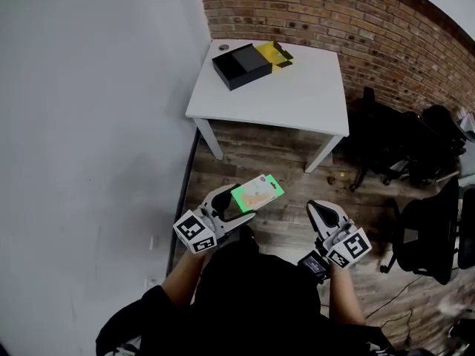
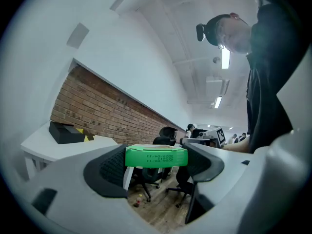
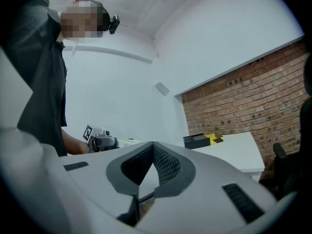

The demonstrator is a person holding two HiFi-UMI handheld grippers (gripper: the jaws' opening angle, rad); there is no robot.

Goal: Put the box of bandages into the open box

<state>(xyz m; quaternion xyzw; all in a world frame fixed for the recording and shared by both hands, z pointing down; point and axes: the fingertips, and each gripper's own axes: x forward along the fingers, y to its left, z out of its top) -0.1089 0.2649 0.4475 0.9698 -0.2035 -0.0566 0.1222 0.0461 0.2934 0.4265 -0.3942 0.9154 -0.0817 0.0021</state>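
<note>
My left gripper (image 1: 239,205) is shut on the box of bandages (image 1: 257,193), a flat green and white carton held over the wooden floor, well short of the table. In the left gripper view its green end (image 2: 156,157) sits clamped between the two pads. The open box (image 1: 241,65), black with a yellow flap, stands at the far left of the white table (image 1: 297,95); it also shows small in the left gripper view (image 2: 66,132) and the right gripper view (image 3: 200,141). My right gripper (image 1: 320,212) hangs to the right, jaws closed with nothing between them (image 3: 152,147).
Black office chairs (image 1: 427,221) crowd the floor right of the table. A white wall (image 1: 89,124) runs along the left and a brick wall (image 1: 356,28) stands behind the table. Wooden floor (image 1: 274,154) lies between me and the table.
</note>
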